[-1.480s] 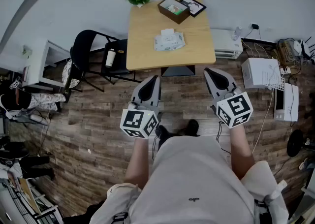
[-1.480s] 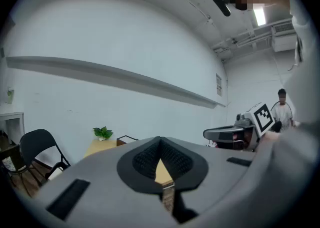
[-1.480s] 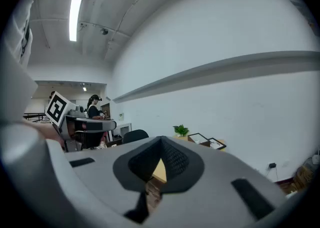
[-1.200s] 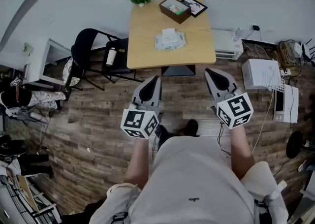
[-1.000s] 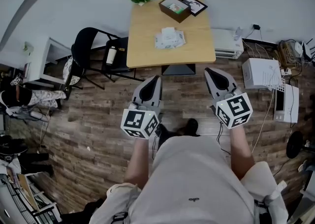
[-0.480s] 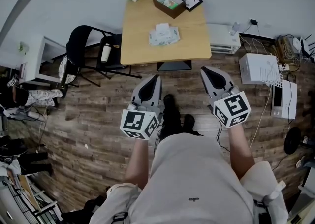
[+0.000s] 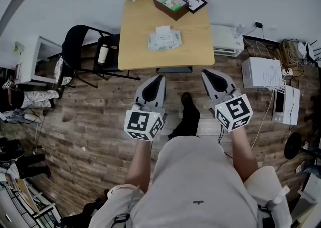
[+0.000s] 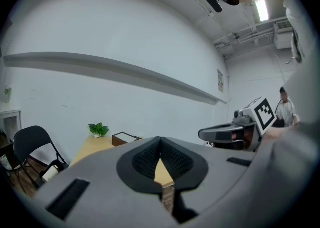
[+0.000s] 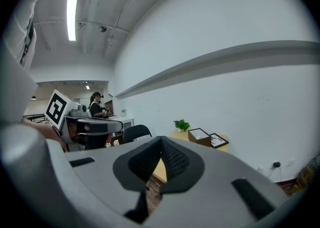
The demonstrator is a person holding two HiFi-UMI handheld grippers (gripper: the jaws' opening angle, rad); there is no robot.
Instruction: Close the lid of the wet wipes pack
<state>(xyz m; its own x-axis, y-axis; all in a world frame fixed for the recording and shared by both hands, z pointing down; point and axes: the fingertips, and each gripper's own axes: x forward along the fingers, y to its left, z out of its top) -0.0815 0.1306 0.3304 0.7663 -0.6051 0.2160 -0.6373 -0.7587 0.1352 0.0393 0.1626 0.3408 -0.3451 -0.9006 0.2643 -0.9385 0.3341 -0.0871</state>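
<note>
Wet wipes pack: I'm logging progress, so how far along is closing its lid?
Done: nothing; the wet wipes pack lies untouched on the table, its white lid seemingly raised. In hand: nothing; the left gripper and right gripper are shut and empty, above the floor short of the table. Left: reach the pack and press the lid down.

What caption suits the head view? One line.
Person faces wooden table bearing wet wipes pack; left gripper and right gripper shut, empty.
</note>
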